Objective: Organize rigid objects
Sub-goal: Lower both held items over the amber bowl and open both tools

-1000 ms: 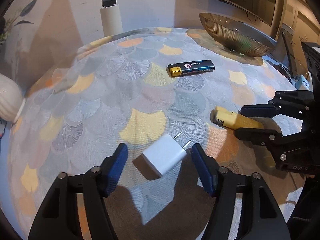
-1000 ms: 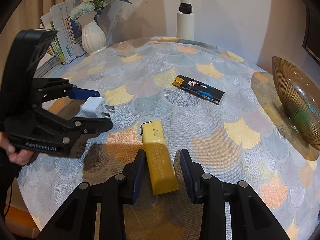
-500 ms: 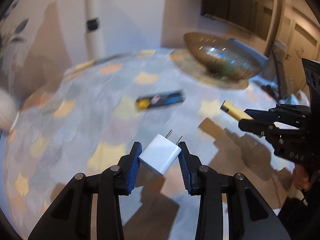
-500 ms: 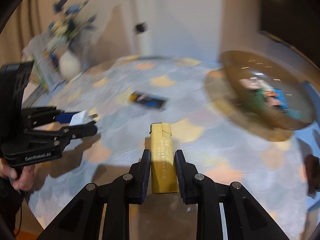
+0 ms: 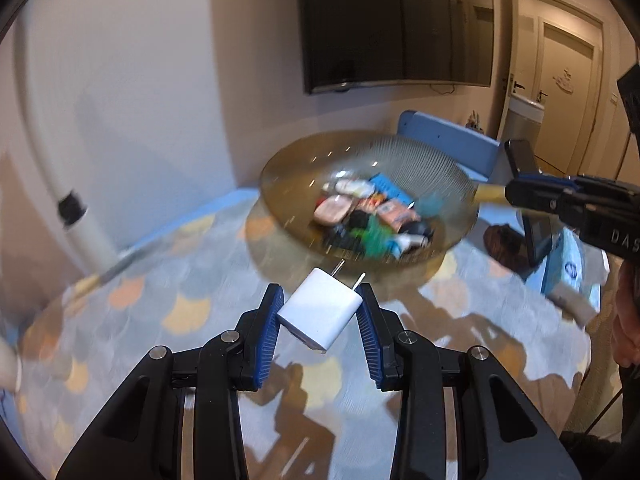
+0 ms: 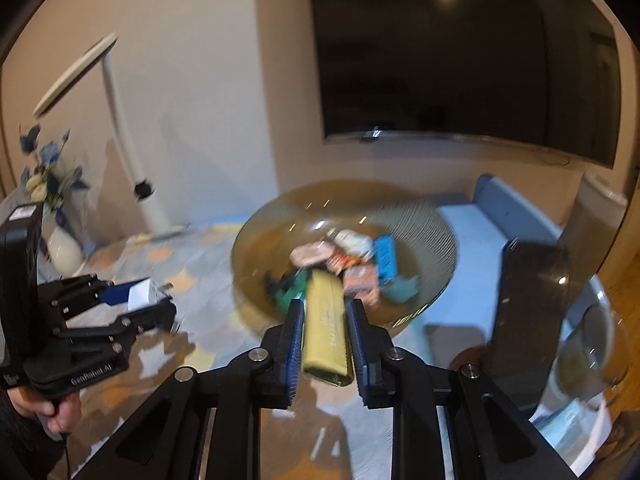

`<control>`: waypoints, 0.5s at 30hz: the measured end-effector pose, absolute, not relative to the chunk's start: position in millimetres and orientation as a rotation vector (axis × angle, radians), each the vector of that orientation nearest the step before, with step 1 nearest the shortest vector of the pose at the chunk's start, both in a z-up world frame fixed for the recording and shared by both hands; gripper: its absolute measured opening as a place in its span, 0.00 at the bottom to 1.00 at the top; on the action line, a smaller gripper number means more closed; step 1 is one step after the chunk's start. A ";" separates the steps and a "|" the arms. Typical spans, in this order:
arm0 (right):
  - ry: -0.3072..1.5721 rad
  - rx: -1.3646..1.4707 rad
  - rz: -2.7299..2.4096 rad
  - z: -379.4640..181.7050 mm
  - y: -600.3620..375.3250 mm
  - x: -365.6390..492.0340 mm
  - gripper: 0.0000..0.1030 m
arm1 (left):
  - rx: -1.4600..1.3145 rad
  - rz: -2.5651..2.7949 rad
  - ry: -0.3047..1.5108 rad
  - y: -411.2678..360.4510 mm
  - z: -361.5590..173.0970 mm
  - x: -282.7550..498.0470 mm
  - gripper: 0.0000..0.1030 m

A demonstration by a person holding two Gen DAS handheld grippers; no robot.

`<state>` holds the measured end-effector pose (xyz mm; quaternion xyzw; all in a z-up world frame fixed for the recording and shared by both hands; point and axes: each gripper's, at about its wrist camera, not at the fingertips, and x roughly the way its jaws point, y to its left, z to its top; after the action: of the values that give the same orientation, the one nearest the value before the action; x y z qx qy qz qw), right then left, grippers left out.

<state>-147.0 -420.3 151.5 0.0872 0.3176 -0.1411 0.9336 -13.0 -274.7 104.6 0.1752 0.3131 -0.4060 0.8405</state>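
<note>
While raised above the patterned surface (image 5: pixel 188 312), left tool (image 5: pixel 320 312) clamped on white charger (image 5: pixel 320 314), blue pads (image 5: pixel 272 332) pressing its two sides, prongs pointing forward toward amber glass bowl (image 5: pixel 288 168). Charger tilted, held clear of the cloth, just short of the bowl's near rim. Right tool (image 6: pixel 322 332) clamped on yellow lighter (image 6: pixel 326 328), gripped lengthwise between its pads, the far end reaching over the bowl's near edge in the right wrist view. Seen too from the left wrist view: right tool at the right side with the lighter's tip (image 5: pixel 490 193) poking out at the bowl's right rim. In the bowl, a blurred heap of small items (image 5: pixel 368 216), pink, orange, green and blue among them; individual pieces too smeared to name. Behind the bowl, a blue chair (image 5: pixel 448 142) and a dark television (image 5: pixel 396 20) on the wall. At left in the right wrist view, left tool with the charger (image 6: pixel 140 294) between its pads, a hand (image 6: pixel 48 408) on its handle, and farther back a white vase of flowers (image 6: pixel 60 240) and a white lamp post (image 6: pixel 132 152). Near right, a dark upright phone (image 6: pixel 528 312) beside the bowl.
</note>
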 end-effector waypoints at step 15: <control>0.736 0.216 -0.240 133.5 -451.1 -152.3 0.56 | 0.342 -0.929 0.697 -338.7 98.8 21.6 0.33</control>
<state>-152.3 -451.1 133.5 0.1053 0.3580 -0.1166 0.9204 21.6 -338.7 98.8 0.1607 0.3277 -0.4364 0.8224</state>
